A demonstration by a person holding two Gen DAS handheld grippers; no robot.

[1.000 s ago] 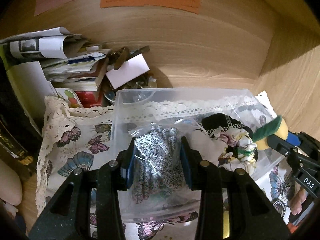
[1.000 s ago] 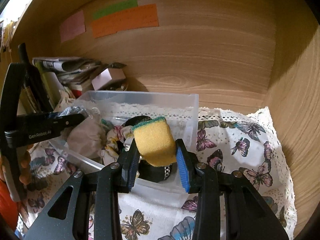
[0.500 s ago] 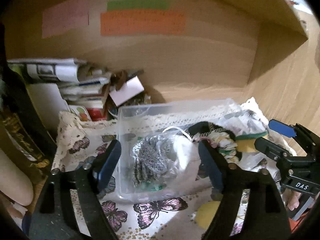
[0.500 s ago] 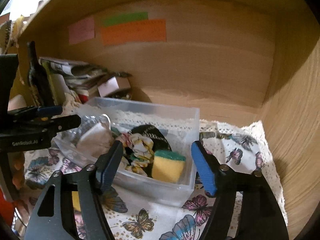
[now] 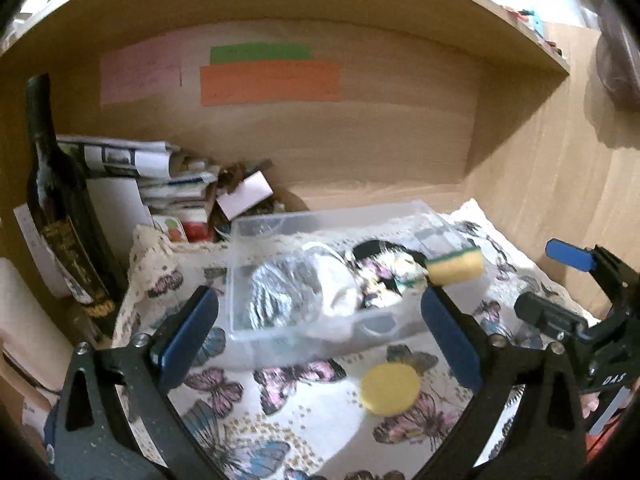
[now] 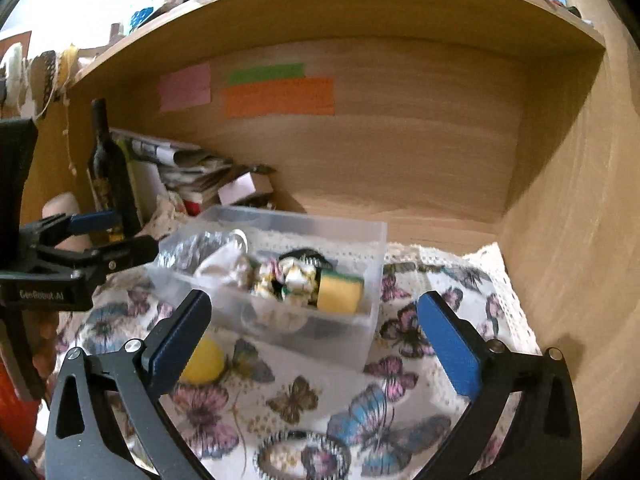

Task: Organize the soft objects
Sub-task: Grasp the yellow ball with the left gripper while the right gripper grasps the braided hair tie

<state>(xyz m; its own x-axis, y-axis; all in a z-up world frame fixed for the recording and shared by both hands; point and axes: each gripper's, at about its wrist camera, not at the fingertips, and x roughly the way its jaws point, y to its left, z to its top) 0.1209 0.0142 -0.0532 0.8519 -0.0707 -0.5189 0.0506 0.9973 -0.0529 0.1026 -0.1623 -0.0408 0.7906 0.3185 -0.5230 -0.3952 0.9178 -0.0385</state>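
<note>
clear plastic bin holds yellow-green sponge, floral scrunchie, bagged grey knit. left gripper and right gripper both spread wide, empty, hovering before it.

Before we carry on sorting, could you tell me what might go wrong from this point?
The clear bin is heaped; the sponge by its rim could tumble out if another item is pressed in. The dark bottle stands upright near the left gripper, so a wide swing might topple it.
</note>
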